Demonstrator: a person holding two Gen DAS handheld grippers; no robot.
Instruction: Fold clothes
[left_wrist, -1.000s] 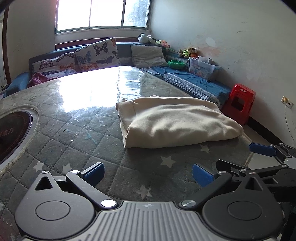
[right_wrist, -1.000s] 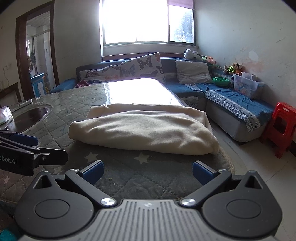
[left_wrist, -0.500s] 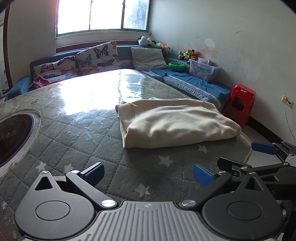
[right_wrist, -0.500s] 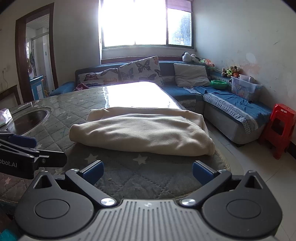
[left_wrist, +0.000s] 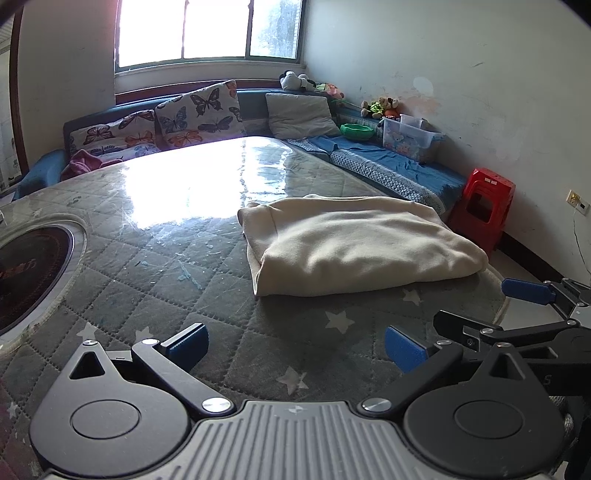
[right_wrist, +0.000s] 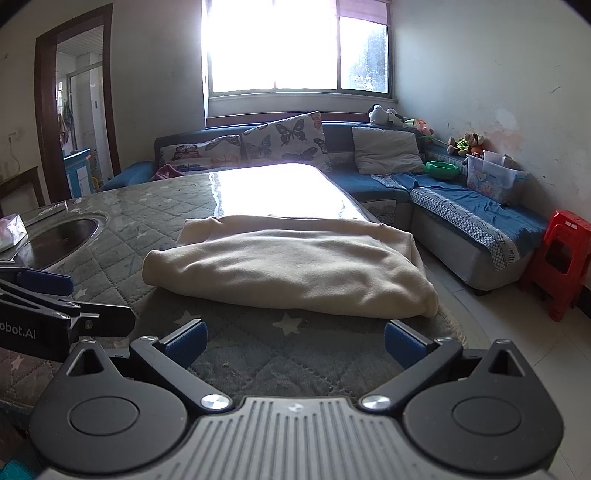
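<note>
Garment: cream fleece-like folded garment (left_wrist: 354, 245) lies on grey quilted star-print table cover (left_wrist: 184, 295), near the table's right edge. Probably soft, light, limp; pinch corners or the near folded hem. Long axis runs left-right across both views. Left gripper (left_wrist: 295, 345) and right gripper (right_wrist: 293, 341) both spread wide, empty, just short of it.

Matt fleecy cream garment (left_wrist: 354, 243) on glossy plastic-covered quilted table (left_wrist: 155, 266).
</note>
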